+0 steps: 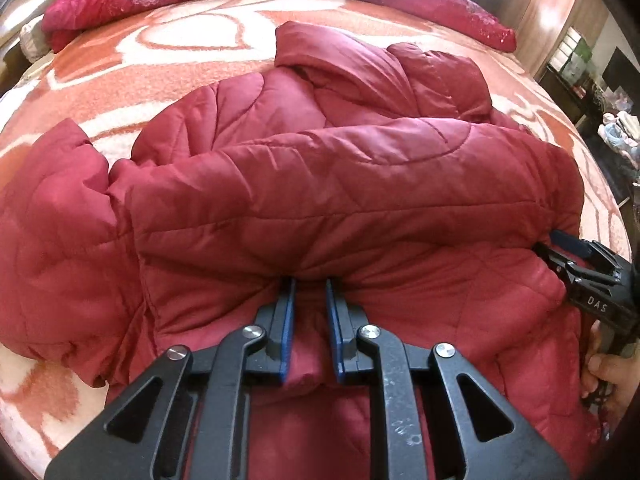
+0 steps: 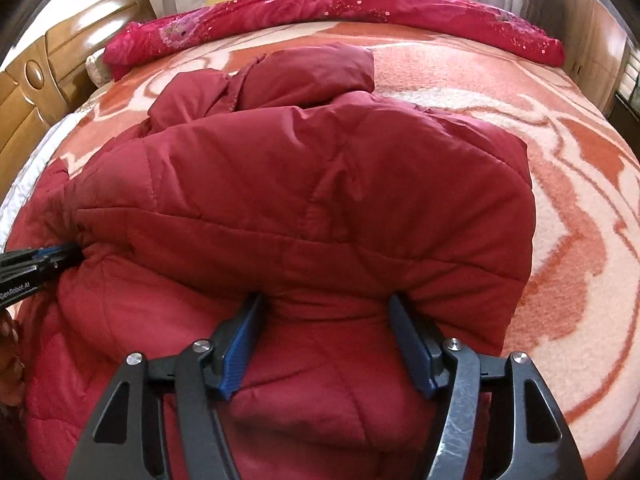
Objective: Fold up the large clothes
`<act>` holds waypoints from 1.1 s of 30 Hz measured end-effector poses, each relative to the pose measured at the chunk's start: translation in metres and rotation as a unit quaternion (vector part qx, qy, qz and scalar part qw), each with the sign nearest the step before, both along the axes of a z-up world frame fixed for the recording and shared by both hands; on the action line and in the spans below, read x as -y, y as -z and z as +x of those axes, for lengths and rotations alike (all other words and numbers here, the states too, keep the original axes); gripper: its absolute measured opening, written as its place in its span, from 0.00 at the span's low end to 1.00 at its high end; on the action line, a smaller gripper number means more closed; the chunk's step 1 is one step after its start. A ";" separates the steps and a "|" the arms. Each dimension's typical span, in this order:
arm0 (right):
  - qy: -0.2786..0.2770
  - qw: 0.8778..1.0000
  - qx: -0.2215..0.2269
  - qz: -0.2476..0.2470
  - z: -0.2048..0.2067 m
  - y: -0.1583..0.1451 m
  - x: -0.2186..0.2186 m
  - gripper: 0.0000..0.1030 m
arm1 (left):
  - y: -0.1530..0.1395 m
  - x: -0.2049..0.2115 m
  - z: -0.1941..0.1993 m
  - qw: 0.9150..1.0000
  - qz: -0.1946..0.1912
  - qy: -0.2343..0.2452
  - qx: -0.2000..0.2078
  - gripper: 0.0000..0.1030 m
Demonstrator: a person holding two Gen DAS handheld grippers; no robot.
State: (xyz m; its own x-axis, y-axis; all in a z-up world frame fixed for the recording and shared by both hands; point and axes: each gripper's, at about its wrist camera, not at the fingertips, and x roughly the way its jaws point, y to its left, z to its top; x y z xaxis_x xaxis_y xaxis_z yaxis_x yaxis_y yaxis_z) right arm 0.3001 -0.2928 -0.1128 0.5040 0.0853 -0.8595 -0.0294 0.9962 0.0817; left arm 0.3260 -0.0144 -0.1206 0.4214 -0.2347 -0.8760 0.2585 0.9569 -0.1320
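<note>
A dark red quilted jacket (image 1: 340, 184) lies on the bed, its near part folded over on itself into a thick roll (image 2: 300, 184). My left gripper (image 1: 311, 284) is shut on a pinch of the jacket's near edge, with red fabric bunched between its blue pads. It enters the right wrist view from the left edge as well, as the left gripper (image 2: 60, 254). My right gripper (image 2: 326, 300) stands wide at the fold's right end; padded fabric fills the gap, but the pads do not squeeze it. The left wrist view shows this right gripper (image 1: 554, 246) at the jacket's right edge.
The bed is covered by an orange and cream patterned blanket (image 2: 560, 200). A rolled crimson quilt (image 2: 360, 12) lies along the far side. A wooden headboard (image 2: 40, 92) stands at the left. A hand (image 1: 604, 368) holds the right gripper's handle. Furniture and clutter (image 1: 616, 132) sit beyond the bed's right edge.
</note>
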 end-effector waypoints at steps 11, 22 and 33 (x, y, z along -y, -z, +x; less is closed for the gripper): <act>0.001 1.000 0.000 0.000 -0.002 -0.004 -0.003 0.65 | -0.023 -0.024 -0.019 1.000 -0.018 -0.016 -0.007 0.14; -0.008 0.998 0.050 0.038 -0.044 -0.059 -0.014 0.65 | -0.045 -0.075 -0.043 0.994 -0.092 -0.064 0.001 0.14; -0.039 0.994 0.057 0.079 -0.073 -0.081 -0.029 0.65 | -0.042 -0.161 -0.056 0.978 -0.136 -0.161 0.000 0.14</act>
